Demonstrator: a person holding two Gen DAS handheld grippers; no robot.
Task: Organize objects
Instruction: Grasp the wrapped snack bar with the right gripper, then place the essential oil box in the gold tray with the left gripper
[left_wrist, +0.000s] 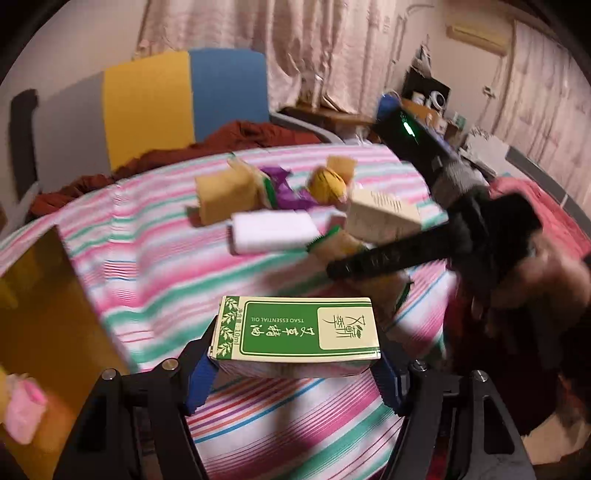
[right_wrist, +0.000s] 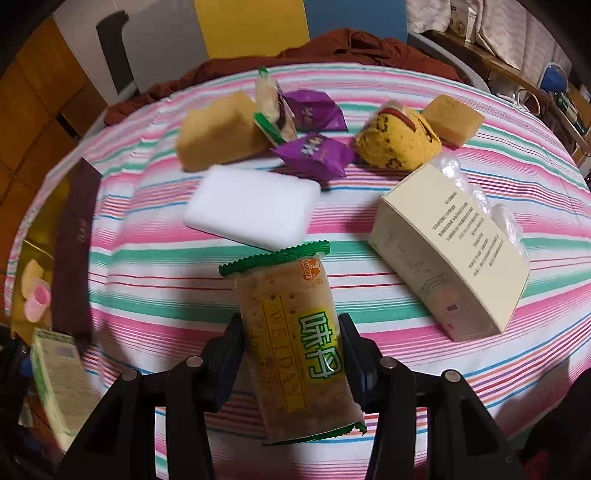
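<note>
Nearest, left gripper (left_wrist: 295, 363) clamped on one green-and-cream cardboard essential-oil box (left_wrist: 299, 330); right gripper (right_wrist: 291, 363) clamped on one green-edged plastic biscuit packet (right_wrist: 295, 347), both above striped tablecloth (right_wrist: 147, 295). Further back, one white foam block (right_wrist: 253, 206), one cream carton (right_wrist: 448, 254), two purple foil wrappers (right_wrist: 314, 153), two yellow sponges (right_wrist: 216, 133).

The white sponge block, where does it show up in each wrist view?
Left wrist: the white sponge block lies at centre, beyond the green essential-oil box held in the left jaws.
Right wrist: it lies left of centre, just beyond the cracker packet in the right jaws.
Shared landmark: the cream box to its right.
</note>
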